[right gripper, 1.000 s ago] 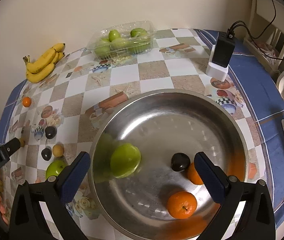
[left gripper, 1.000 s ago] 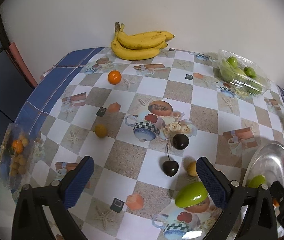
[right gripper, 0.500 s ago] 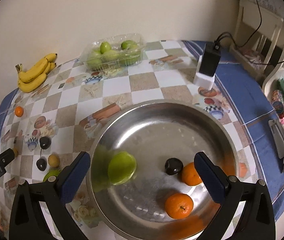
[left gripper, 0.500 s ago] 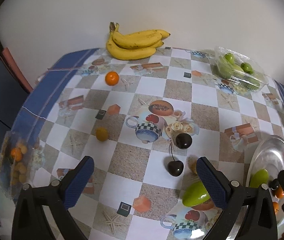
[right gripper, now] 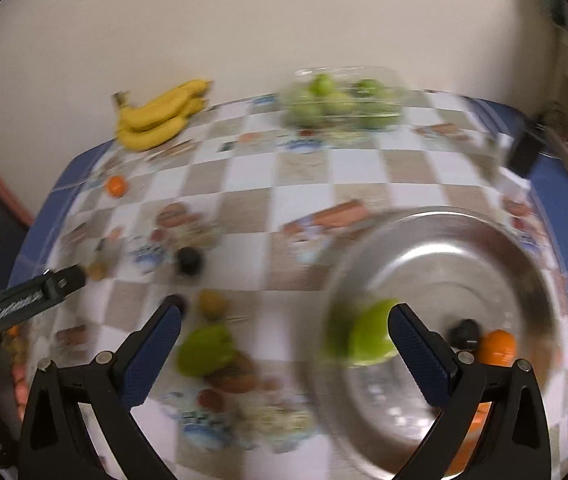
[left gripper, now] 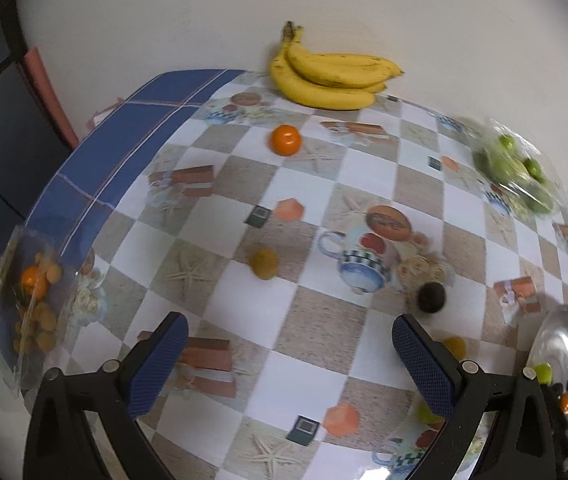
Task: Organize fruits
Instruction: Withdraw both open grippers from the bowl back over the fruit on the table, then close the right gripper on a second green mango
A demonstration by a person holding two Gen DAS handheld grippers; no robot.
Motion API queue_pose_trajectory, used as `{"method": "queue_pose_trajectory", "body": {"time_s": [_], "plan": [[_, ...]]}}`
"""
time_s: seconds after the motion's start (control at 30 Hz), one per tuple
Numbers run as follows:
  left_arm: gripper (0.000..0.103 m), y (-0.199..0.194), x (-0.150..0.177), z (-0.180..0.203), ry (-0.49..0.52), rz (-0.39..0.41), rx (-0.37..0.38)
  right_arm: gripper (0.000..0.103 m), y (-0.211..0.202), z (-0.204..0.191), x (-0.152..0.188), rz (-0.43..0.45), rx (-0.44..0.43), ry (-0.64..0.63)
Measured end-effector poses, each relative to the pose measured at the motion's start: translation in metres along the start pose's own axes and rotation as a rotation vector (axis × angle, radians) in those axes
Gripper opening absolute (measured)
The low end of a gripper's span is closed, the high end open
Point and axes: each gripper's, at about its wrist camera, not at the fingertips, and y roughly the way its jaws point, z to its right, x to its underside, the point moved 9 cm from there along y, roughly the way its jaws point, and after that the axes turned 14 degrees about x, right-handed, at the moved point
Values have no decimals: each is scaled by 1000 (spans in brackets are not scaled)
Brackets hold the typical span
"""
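Observation:
My left gripper [left gripper: 290, 354] is open and empty above the checkered tablecloth. Ahead of it lie a small yellow fruit [left gripper: 263, 264], an orange tangerine [left gripper: 285, 140], a dark plum [left gripper: 431, 297] and a banana bunch [left gripper: 332, 78]. My right gripper [right gripper: 284, 344] is open and empty, over the table left of the steel bowl [right gripper: 464, 240]. The bowl holds a green mango [right gripper: 372, 334], a dark plum [right gripper: 464, 332] and a tangerine [right gripper: 498, 347]. A second green mango [right gripper: 205, 350] lies on the table between the right fingers.
A clear box of green fruit [right gripper: 340, 98] stands at the back, also in the left wrist view [left gripper: 518, 170]. A plastic bag of small orange fruit [left gripper: 35, 296] sits at the table's left edge. A black charger [right gripper: 524, 152] stands at the right. The right wrist view is blurred.
Both grippers have swung left. The left view now centres on the small yellow fruit and tangerine; the right gripper has moved off the bowl to over the mango on the table.

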Motion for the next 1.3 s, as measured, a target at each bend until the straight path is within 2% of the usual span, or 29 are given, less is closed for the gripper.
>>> {"method": "queue_pose_trajectory", "body": {"time_s": [0.2,0.3,0.37,0.43,0.6,0.77,0.97,1.03,1.1,1.17,1.23,1.3], "plan": [[103,4,1,-11,-35,-13,28,103,12,-40,13,-65,-68,-92],[103,15,8,-5,-1,-58,29,103,21,-52,20,-106,-82,-125],[103,24,14,-1,23,-89,2,103,26,-57,25,-131,-88,-138],[103,33,21,0,37,-124,-21,103,33,-60,29,-156,-89,-153],[103,57,39,3,35,-216,-17,103,47,-66,40,-208,-89,-189],[103,65,44,4,15,-243,-7,103,57,-72,48,-242,-91,-226],[103,69,45,0,-17,-258,9,102,63,-78,52,-235,-54,-305],[103,69,45,-1,-27,-257,13,100,64,-79,54,-228,-49,-322],[103,69,44,-1,-28,-253,14,87,65,-80,55,-230,-53,-334],[103,68,42,-2,-24,-251,9,80,65,-80,58,-240,-56,-341],[103,68,43,-2,-23,-251,11,79,64,-80,58,-230,-49,-347],[103,68,43,-2,-24,-253,15,70,63,-80,59,-229,-59,-342]]}}
